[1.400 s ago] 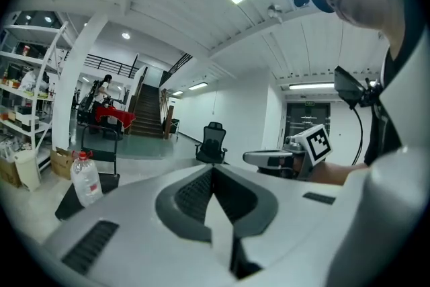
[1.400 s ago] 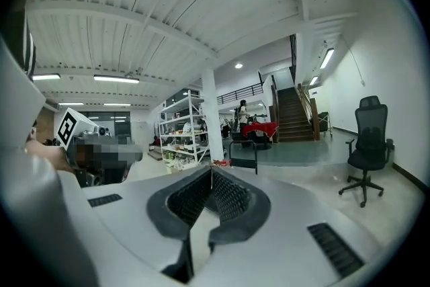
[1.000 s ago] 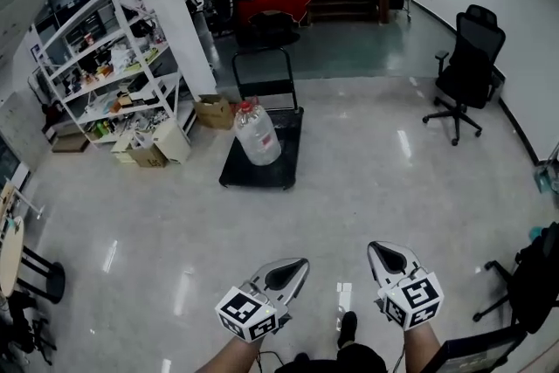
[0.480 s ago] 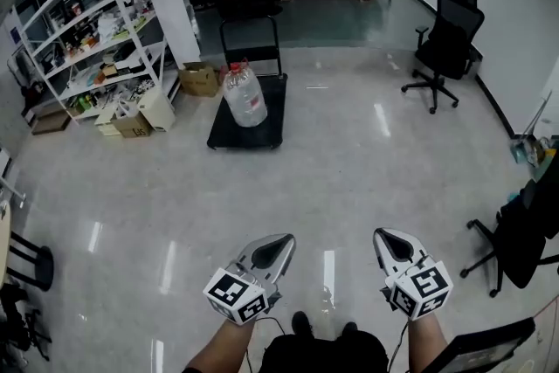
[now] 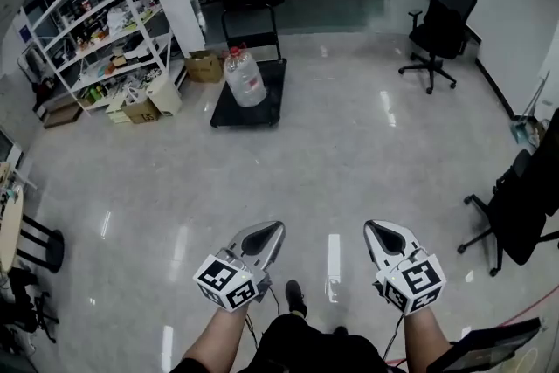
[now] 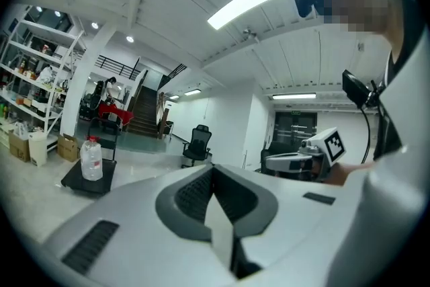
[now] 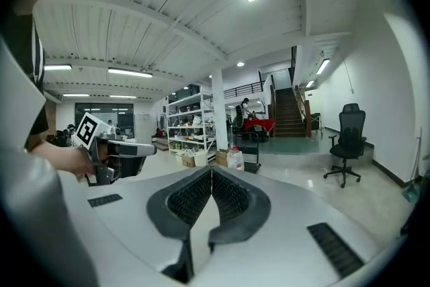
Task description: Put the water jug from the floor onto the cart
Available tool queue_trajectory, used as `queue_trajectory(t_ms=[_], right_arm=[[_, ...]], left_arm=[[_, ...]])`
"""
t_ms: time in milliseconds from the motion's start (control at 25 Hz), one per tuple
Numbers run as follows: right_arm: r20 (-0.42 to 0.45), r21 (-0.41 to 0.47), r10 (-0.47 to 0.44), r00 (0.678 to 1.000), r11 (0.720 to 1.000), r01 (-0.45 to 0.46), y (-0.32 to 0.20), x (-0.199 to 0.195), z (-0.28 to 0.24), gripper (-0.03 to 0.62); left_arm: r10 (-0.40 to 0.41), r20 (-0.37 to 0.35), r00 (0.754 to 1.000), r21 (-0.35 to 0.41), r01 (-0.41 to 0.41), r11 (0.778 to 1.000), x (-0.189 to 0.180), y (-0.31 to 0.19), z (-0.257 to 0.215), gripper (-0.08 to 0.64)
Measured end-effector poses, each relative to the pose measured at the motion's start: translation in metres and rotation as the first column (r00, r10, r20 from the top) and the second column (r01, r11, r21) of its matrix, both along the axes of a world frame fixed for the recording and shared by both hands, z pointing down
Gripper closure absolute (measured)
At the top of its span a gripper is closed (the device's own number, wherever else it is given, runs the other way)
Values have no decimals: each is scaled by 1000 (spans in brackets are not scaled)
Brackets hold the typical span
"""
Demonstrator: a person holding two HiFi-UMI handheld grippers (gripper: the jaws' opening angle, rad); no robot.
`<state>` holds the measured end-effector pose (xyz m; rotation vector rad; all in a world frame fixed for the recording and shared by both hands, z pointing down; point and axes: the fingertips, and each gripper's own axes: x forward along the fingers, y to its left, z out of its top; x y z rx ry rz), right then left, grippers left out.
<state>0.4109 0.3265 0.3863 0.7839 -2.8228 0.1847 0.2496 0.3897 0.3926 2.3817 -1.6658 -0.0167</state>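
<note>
So the jug (image 5: 245, 79) is sitting upright on the cart (image 5: 267, 103), not on the floor (image 5: 332, 153), so I'm guessing the job's basically done. Both claws are pinched fully closed with nothing in them. The left gripper (image 5: 272, 231) and right gripper (image 5: 374, 231) are hanging side by side low in front of the person, well apart from the cart, which makes sense if there's nothing left to carry. Nothing is blocking the open stretch of floor between them and the cart. Shelves (image 5: 96, 39) and boxes (image 5: 144, 105) are crowding the cart's left side, and an office chair (image 5: 441, 17) is standing well off to its right.
</note>
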Motion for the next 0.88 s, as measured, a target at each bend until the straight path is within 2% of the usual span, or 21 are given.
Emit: queue_trajectory(t_ms=[200, 360, 640, 880], right_arm=[[16, -42, 30, 999, 999, -29, 32, 80, 10, 589], [32, -62, 50, 998, 997, -48, 54, 113, 10, 589], [42, -32, 67, 997, 997, -65, 104, 109, 11, 589], [-4, -32, 93, 996, 995, -93, 153, 85, 17, 589]], left_arm=[[-18, 4, 1000, -38, 18, 999, 65, 45, -4, 558], [-6, 31, 1000, -69, 8, 998, 98, 77, -6, 558], [31, 42, 999, -71, -28, 997, 100, 130, 4, 558], [81, -5, 997, -43, -81, 996, 85, 176, 12, 558]])
